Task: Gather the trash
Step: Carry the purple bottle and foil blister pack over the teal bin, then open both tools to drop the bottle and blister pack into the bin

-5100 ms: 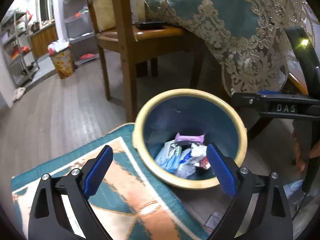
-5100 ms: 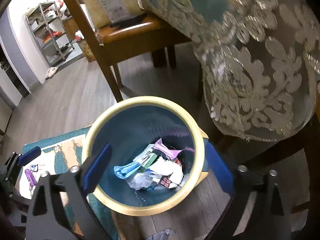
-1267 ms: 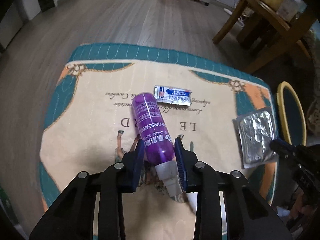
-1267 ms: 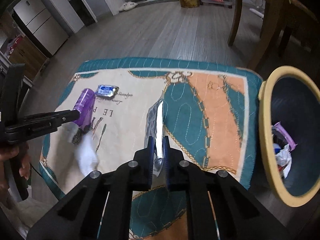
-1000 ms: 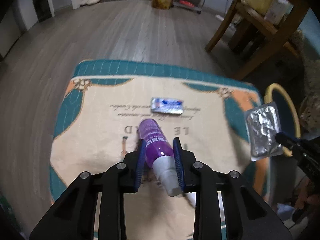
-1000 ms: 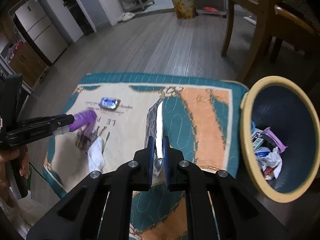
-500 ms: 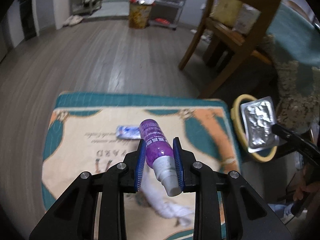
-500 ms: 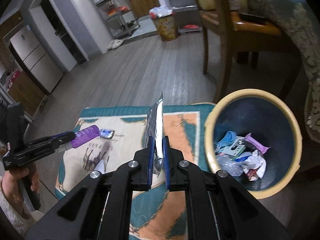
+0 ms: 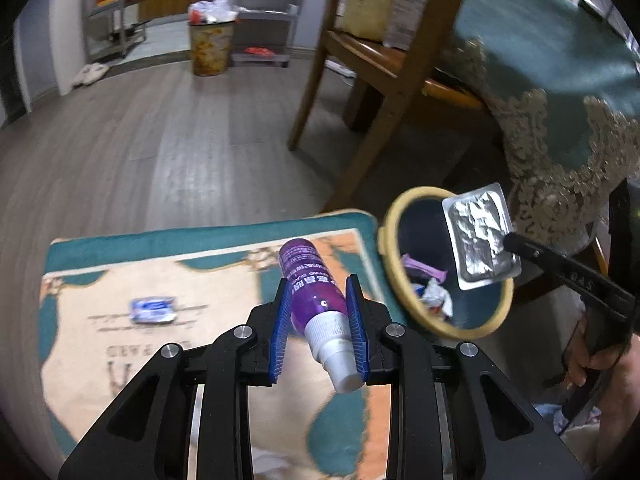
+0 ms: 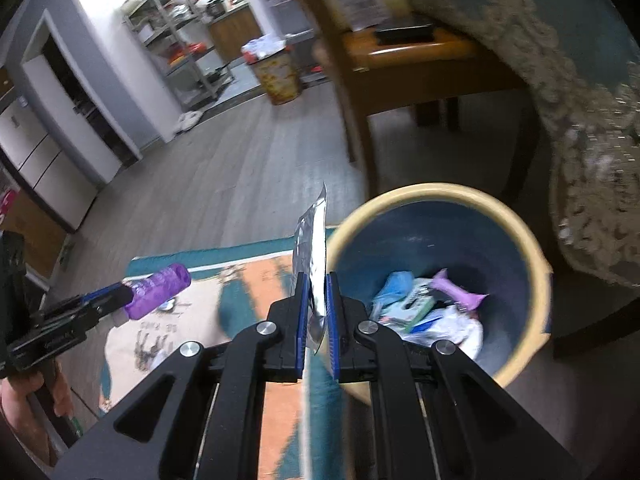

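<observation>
Purple plastic spray bottle (image 9: 310, 284) clamped crosswise in left gripper (image 9: 318, 312), cap toward camera. Flat silver foil blister pack (image 10: 314, 256) pinched edge-on in right gripper (image 10: 317, 316). Yellow-rimmed blue trash bin (image 10: 516, 216) just ahead-right of both, probably for dropping. Small blue wrapper (image 9: 154, 309) remains on rug (image 9: 120, 248).

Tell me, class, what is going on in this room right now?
A person is clearing trash off a rug. The left tool grips a purple bottle, the right tool pinches a silver foil pack. Both are held up near the yellow-rimmed bin, which already has wrappers in it. A small blue packet lies on the rug.
</observation>
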A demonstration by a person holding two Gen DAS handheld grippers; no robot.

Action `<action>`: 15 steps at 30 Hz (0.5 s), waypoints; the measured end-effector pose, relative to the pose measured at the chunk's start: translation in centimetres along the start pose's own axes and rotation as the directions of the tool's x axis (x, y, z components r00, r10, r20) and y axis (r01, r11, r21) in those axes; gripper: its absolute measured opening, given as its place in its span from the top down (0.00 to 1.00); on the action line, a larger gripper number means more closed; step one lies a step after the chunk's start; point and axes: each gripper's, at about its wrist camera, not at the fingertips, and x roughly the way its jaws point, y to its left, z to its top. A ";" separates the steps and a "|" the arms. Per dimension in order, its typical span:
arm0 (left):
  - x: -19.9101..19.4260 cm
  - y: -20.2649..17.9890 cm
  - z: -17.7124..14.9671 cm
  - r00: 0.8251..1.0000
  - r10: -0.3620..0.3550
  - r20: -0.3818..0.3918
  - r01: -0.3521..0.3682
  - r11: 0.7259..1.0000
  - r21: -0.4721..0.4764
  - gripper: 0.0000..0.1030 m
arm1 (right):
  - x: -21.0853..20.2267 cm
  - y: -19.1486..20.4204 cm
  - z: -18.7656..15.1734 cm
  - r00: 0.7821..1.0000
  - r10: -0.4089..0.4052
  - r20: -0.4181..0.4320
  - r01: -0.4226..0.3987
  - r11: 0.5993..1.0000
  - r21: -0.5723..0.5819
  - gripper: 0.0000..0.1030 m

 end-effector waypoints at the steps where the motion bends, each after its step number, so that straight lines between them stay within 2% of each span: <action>1: 0.4 -0.7 0.1 1.000 -0.007 -0.003 0.007 1.000 0.008 0.72 | -0.2 -0.7 0.1 1.000 -0.012 0.002 0.012 1.000 0.006 0.92; 4: 1.9 -3.1 0.4 0.999 -0.034 -0.013 0.034 0.999 0.037 0.72 | -0.4 -3.1 0.4 0.998 -0.063 0.004 0.063 0.998 0.017 0.92; 7: 3.5 -5.7 0.3 0.996 -0.090 -0.016 0.091 0.993 0.077 0.72 | 0.1 -5.4 0.1 0.992 -0.119 -0.030 0.120 0.992 0.027 0.92; 11: 5.6 -9.5 0.1 0.982 -0.189 -0.010 0.188 0.972 0.139 0.72 | 1.4 -7.9 -0.8 0.986 -0.139 -0.096 0.145 0.987 0.063 0.92; 15: 8.0 -12.2 -0.3 0.979 -0.204 -0.022 0.205 0.961 0.186 0.72 | 2.2 -8.9 -1.1 0.983 -0.138 -0.120 0.148 0.986 0.081 0.92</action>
